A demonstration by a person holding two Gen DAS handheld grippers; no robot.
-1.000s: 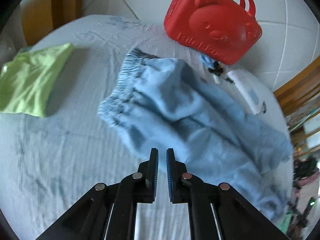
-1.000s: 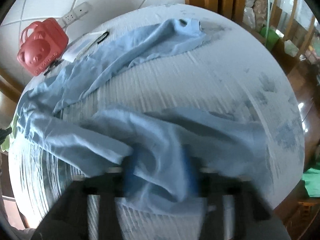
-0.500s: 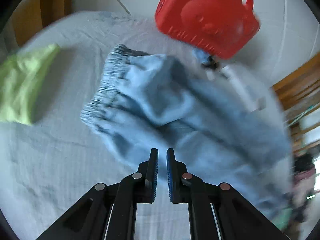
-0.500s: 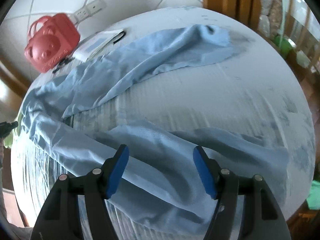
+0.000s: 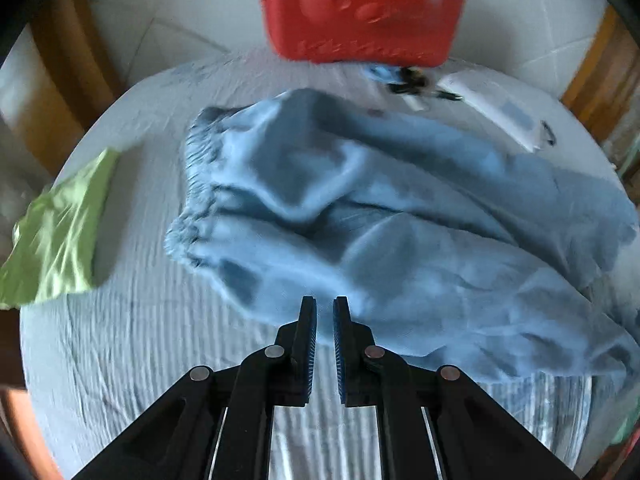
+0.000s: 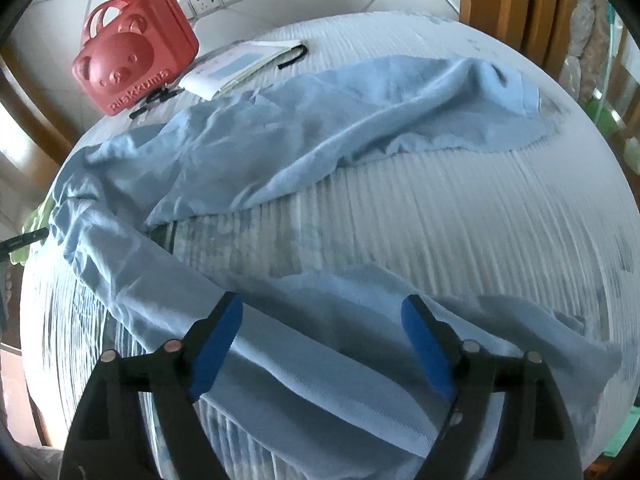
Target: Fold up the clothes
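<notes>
Light blue trousers (image 5: 360, 208) lie rumpled on the round table, elastic waistband to the left in the left wrist view. In the right wrist view the two legs (image 6: 320, 128) spread apart, one reaching far right, the other lying under my right gripper. My left gripper (image 5: 324, 308) is shut and empty, just short of the trousers' near edge. My right gripper (image 6: 322, 312) is open wide above the near leg, holding nothing.
A red bear-shaped case (image 5: 360, 8) stands at the table's back edge, also in the right wrist view (image 6: 132, 64). A white booklet (image 6: 240, 68) and small dark items lie beside it. A folded green garment (image 5: 56, 236) lies at the left. Wooden chairs surround the table (image 6: 480, 220).
My right gripper has let go of the trouser leg, opened wide and pulled back. My left gripper has moved closer toward the waistband and the red case, staying shut.
</notes>
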